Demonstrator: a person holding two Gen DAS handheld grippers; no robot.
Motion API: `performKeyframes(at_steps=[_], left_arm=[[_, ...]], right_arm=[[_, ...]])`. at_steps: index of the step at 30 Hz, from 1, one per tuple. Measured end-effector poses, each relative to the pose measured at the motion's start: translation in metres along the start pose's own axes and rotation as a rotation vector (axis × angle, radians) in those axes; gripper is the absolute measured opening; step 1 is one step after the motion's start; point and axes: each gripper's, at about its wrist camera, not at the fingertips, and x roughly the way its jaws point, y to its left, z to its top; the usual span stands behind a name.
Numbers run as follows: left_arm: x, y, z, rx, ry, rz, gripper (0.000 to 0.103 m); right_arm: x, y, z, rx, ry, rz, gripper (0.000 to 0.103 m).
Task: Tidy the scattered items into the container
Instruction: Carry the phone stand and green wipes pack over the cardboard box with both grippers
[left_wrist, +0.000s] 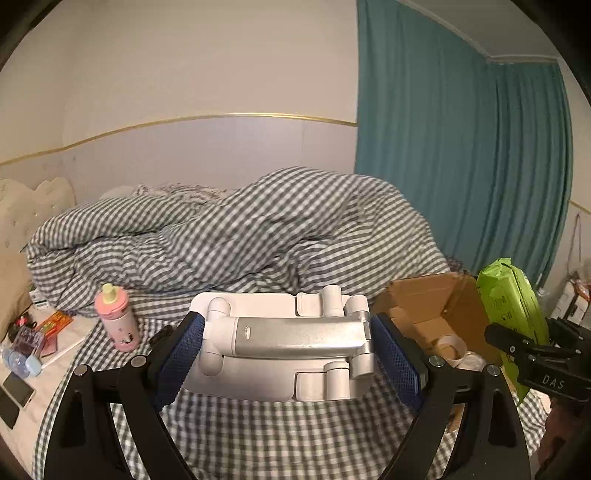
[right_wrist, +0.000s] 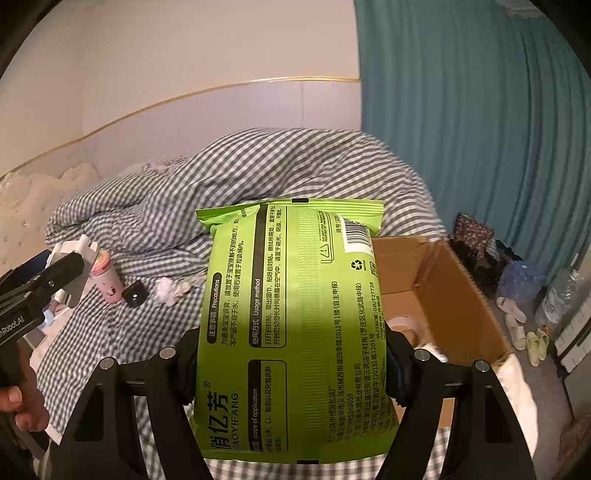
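Tools (left_wrist: 288, 354) (right_wrist: 291, 369) clamp stand (left_wrist: 291, 343) (left), wipes (right_wrist: 291, 314).

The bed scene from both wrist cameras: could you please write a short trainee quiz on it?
1. Which gripper holds the green wipes pack?
2. True or false: the white folding stand lies inside the cardboard box.
3. The pink bottle stands: A) on the bed, B) in the box, C) on the floor?

Key: 1 the right gripper; 2 false, the left gripper holds it; 3 A.
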Motion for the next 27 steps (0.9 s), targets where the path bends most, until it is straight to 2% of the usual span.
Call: performKeyframes(at_steps=[16, 27], left_arm=[[0.008, -0.098, 0.013, 0.076, -0.008, -0.162, 0.092], [0.009, -0.149, 0.01, 0.103, -0.007, -0.215, 0.092]], right_arm=[[-0.043, -0.085, -0.004, 0.071, -0.031, -0.144, 0.073], [-0.069, -0.126, -0.008, 0.097, -0.051, -0.188, 0.073]])
